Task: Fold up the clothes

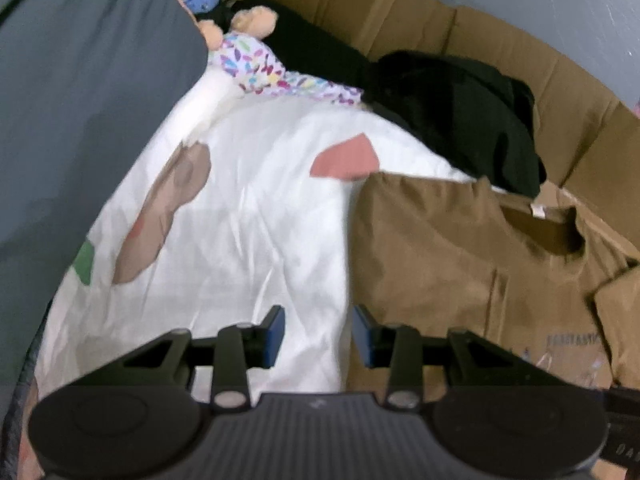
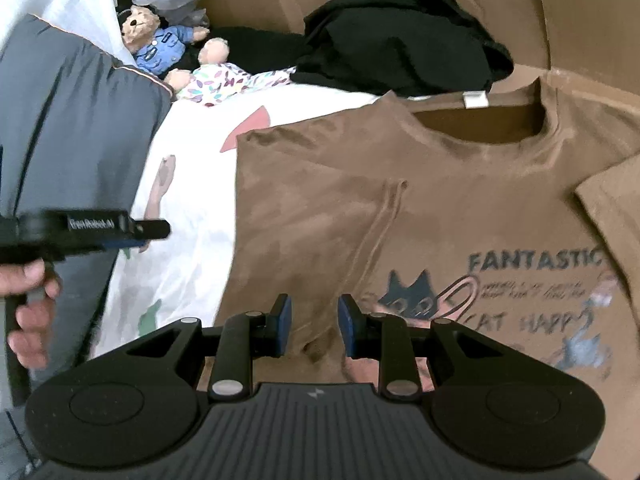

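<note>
**Both grippers empty above a half-folded brown T-shirt**

The right gripper (image 2: 311, 322) has its blue pads (image 2: 285, 312) a modest gap apart, with nothing between them. Only the cloth of the brown T-shirt (image 2: 400, 208) shows through the gap, lying below the fingers rather than pinched. The left gripper (image 1: 318, 330) is likewise part open and holds nothing. Its left pad (image 1: 276, 326) hangs over the white sheet (image 1: 256, 220), and its right pad is over the shirt's straight left edge.

That edge looks like a fold. Just ahead of the right fingers a sleeve seam (image 2: 384, 220) runs up the flap, which suggests the shirt's left side has been turned in over the chest. Open, empty jaws fit a flap that has just been laid down. Off to the right of the fingers sits the cat print with "FANTASTIC" (image 2: 532, 260), uncovered. At the far right the other sleeve (image 2: 612, 220) lies out flat, so by my reading that side is not yet folded. Farther ahead is the neckline with its white label (image 2: 475, 100).

In the right wrist view the left gripper (image 2: 132, 236) appears well to the left, held by a hand (image 2: 28, 292) beside a grey trouser leg (image 2: 72, 140).

Beyond the shirt, a heap of black clothes (image 2: 400, 40) waits against the cardboard wall (image 2: 560, 20), presumably next for folding. Farther left lie a teddy bear in a blue uniform (image 2: 156, 40) and a doll in patterned cloth (image 2: 220, 76), clear of the work.
</note>
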A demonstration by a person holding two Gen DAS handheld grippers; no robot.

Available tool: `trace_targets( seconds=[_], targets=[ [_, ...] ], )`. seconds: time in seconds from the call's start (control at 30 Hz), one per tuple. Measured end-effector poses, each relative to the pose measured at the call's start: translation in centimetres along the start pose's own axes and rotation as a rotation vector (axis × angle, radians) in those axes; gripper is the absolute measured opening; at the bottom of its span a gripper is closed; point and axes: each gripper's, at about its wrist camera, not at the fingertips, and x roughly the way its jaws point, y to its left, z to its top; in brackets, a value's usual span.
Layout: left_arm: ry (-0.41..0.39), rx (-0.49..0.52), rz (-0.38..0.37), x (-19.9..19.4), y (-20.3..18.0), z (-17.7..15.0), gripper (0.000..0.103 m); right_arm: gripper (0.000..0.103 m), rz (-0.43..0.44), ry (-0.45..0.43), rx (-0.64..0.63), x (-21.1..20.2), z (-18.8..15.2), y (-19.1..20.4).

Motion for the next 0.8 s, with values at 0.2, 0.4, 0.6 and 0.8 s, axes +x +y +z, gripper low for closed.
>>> trace_targets(
  seconds=[0.2,0.4,0.6,0.8],
  targets=[
    [0.051,0.111,-0.084,1.2,-0.6,-2.3,0.04,0.029,0.0,0.03,0.057,1.9,-1.3,0.0],
    [0.098,0.15,-0.135,3.0,-0.1,-4.8,0.04,0.034,-0.003,0.053,0.097,3.8,-1.6,-0.6],
    [0.112,0.128,-0.189,3.3,0.3,-5.9,0.046,0.044,0.008,0.061,0.138,4.9,-2.0,-1.0],
    [0.141,0.193,-0.161,3.8,-0.3,-7.4,0.041,0.044,0.011,0.085,0.177,5.5,-2.3,-1.2]
  ],
)
